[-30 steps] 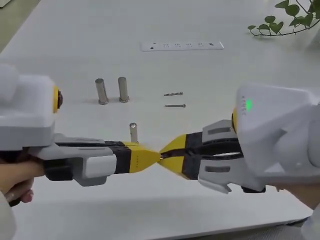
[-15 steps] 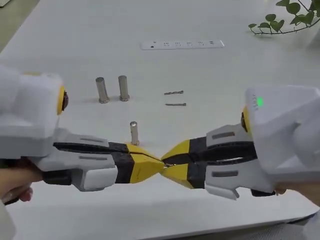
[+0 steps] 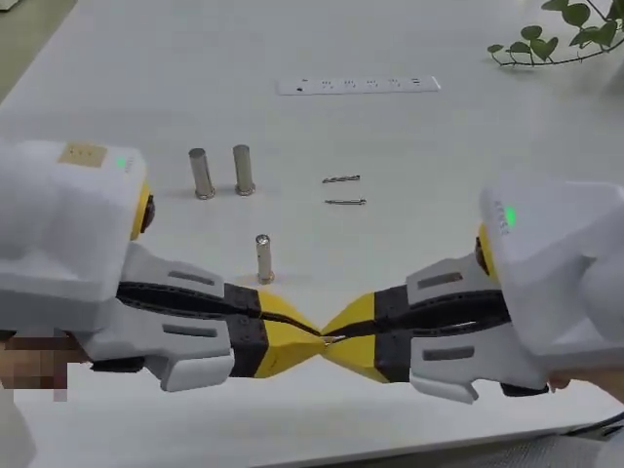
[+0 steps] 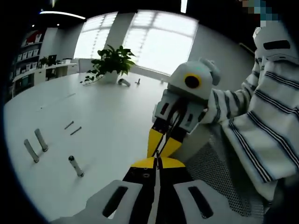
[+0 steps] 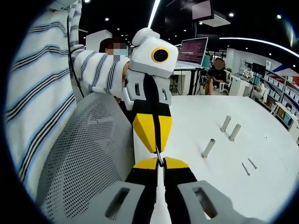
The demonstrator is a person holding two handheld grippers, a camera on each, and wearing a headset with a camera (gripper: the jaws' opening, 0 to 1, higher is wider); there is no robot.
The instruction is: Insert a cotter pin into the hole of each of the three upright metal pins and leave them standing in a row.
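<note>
— Where are the two grippers?

— Low over the near edge of the tabletop [image 3: 419,136], nose to nose. The left gripper [image 3: 312,330] comes in from the left and the right gripper [image 3: 338,339] from the right, with their yellow tips touching.

— And the fingers?

— Both pairs are closed. The right fingers [image 5: 177,164] pinch a thin cotter pin [image 5: 160,157] at their seam. The left fingers [image 5: 150,129] are pressed together with their tip on the pin's other end. I cannot tell whether they clamp it too.

— The metal pins?

— All three stand upright and none has a cotter pin through it. Two metal pins [image 3: 222,172] stand side by side further back. The third metal pin [image 3: 263,258] stands alone, nearer, just beyond the left fingers.

— Anything else out there?

— Two spare cotter pins [image 3: 342,191] lie flat to the right of the back pair, one behind the other. A white power strip [image 3: 358,86] lies further back, and plant leaves [image 3: 561,34] reach in at the far right corner.
</note>
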